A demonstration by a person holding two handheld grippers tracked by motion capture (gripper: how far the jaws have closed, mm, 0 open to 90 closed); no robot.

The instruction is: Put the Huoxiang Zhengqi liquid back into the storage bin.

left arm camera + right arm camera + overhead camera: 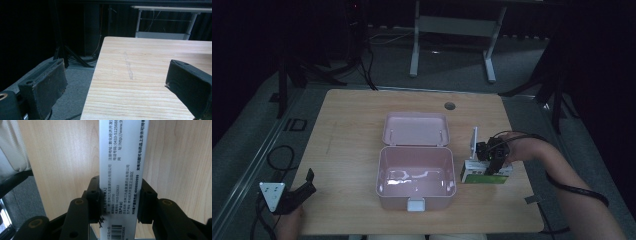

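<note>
Right of the pink box (416,172), touching or just beside its right wall, sits the carton (486,172), white with a green face, lying on the table (347,125). Right gripper (493,161) comes at it from above, pointing down, the person's right hand (518,148) behind it and a cable looping off the wrist. Right gripper view: both black pads are pressed flat against the two long sides of the carton (121,170), which runs up between the jaws with printed text and a barcode facing the camera; wood grain of the table on either side. Grip is closed on the carton. Whether the carton's underside is off the table cannot be told. Box stands open and empty, lid (415,129) laid back flat on the far side, white latch (415,204) on the near wall. Left gripper (294,195) rests well left of the box, at the near left table edge, held in the left hand (289,220). Left gripper view: its jaws stand wide apart, nothing between them, bare table (150,65) ahead.
</note>
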